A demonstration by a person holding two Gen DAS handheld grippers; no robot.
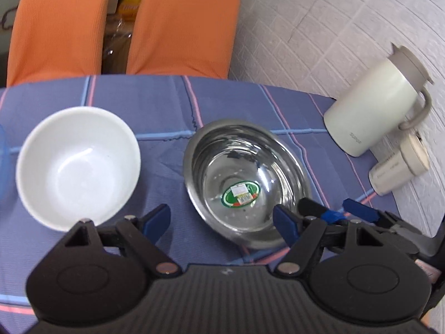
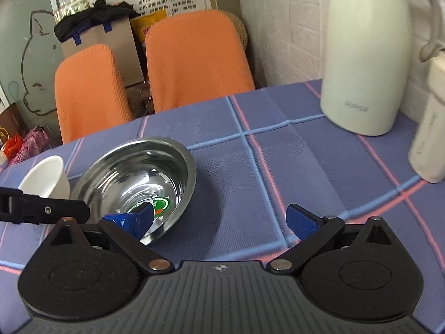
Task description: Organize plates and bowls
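The stainless steel bowl (image 1: 246, 182), light yet slippery, is being approached at its five o'clock rim by the wide-open right gripper (image 2: 222, 220); the left gripper (image 1: 222, 220) is being held wide, empty.

Each tool is built from a ribbed black body flanked by two round black housings. Silver pivot pins are set into black linkage arms, tipped with blue pads (image 2: 301, 221).
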